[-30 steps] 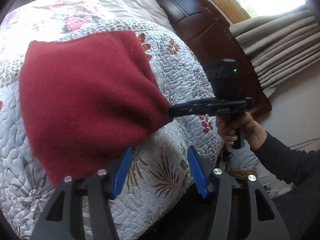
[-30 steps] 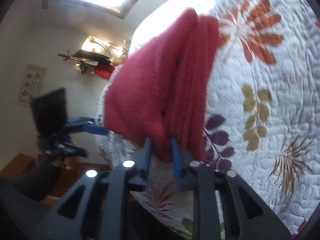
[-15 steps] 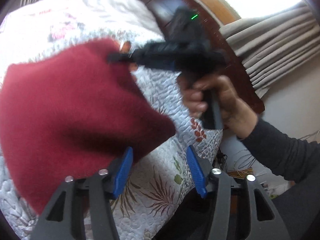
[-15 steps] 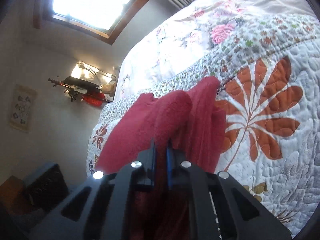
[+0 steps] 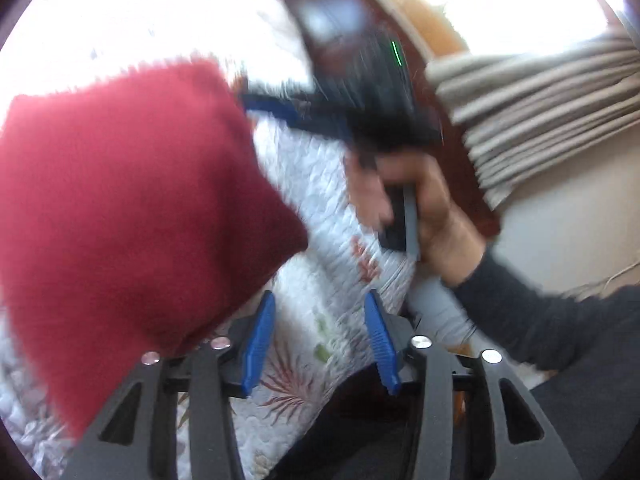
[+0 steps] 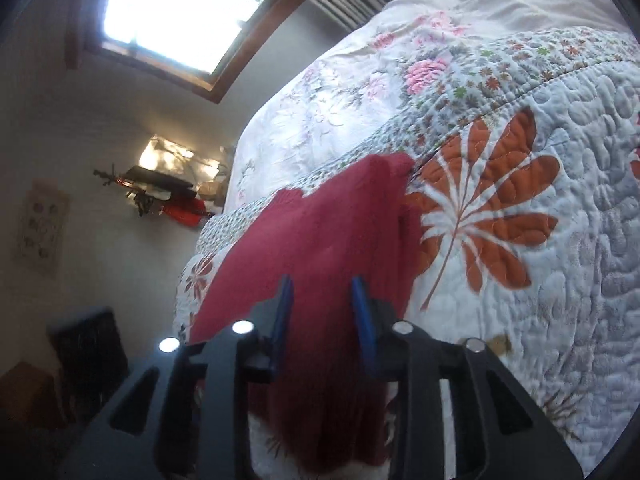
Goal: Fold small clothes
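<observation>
A dark red knitted garment (image 5: 132, 208) lies folded on the floral quilt (image 5: 320, 184) of a bed. My left gripper (image 5: 318, 344) is open at the bed's edge. The garment's near corner drapes over its left finger, with nothing between the fingers. In the left wrist view my right gripper (image 5: 276, 108) is blurred, held by a hand (image 5: 424, 208) at the garment's far right corner. In the right wrist view the right gripper (image 6: 322, 308) stands open over the garment (image 6: 320, 248), which lies on the quilt (image 6: 560, 240) under and between its fingers.
A pale flowered sheet (image 6: 440, 20) covers the far part of the bed. Dark wooden furniture (image 5: 452, 128) and beige curtains (image 5: 540, 112) stand right of the bed. A dark sleeve (image 5: 540, 320) reaches in from the right. A window (image 6: 176, 12) and a wall shelf (image 6: 160, 188) lie beyond.
The right gripper carried the garment's corner up and over onto the rest, then opened and let it go. The left gripper stayed open at the bed edge.
</observation>
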Available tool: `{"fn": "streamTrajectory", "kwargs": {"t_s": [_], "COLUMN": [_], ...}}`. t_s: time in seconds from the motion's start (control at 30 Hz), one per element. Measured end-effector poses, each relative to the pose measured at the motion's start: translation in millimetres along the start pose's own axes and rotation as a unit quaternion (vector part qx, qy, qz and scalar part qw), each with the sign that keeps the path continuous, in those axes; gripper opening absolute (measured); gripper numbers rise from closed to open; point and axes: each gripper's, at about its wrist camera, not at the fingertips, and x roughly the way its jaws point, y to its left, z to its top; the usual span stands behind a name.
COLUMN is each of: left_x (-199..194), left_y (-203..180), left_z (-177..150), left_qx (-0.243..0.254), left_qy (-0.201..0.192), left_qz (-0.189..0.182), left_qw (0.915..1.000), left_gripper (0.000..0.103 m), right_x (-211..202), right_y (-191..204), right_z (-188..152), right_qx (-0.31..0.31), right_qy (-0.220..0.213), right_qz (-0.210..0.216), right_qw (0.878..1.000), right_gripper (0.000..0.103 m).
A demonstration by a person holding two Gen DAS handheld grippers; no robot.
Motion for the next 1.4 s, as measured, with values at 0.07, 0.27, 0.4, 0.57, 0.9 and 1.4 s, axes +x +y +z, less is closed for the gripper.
{"fn": "streamTrajectory", "kwargs": {"t_s": [0.07, 0.27, 0.4, 0.57, 0.9, 1.4], "left_x": [-28, -29, -9, -19, -13, 0], "left_y": [10, 50, 58, 44, 75, 89], "left_z": [4, 10, 8, -2, -12, -20], "left_qx": [-0.013, -0.065, -0.080, -0.071, -0.103, -0.118], "left_qy": [-0.035, -0.042, -0.013, -0.021, -0.007, -0.012], "left_qz": [0.006, 0.008, 0.015, -0.003, 0.010, -0.006], "left_qw": [0.9993, 0.9969, 0.9966, 0.9973, 0.9946, 0.9929], "left_gripper": [0.057, 0.057, 0.057, 0.057, 0.057, 0.055], "right_x": [-12, 21, 9, -25, -14, 54], "right_y": [17, 20, 19, -4, 4, -34], "right_z": [-27, -78, -86, -84, -69, 22], "right_qx": [-0.016, -0.040, -0.043, 0.014, 0.001, 0.034], "right_qy": [0.022, 0.092, 0.108, 0.075, 0.057, 0.049], "right_qz": [0.011, -0.015, -0.008, 0.023, 0.032, -0.048], "right_qw": [1.000, 0.995, 0.993, 0.997, 0.998, 0.997], "right_gripper": [0.055, 0.011, 0.008, 0.007, 0.050, 0.010]}}
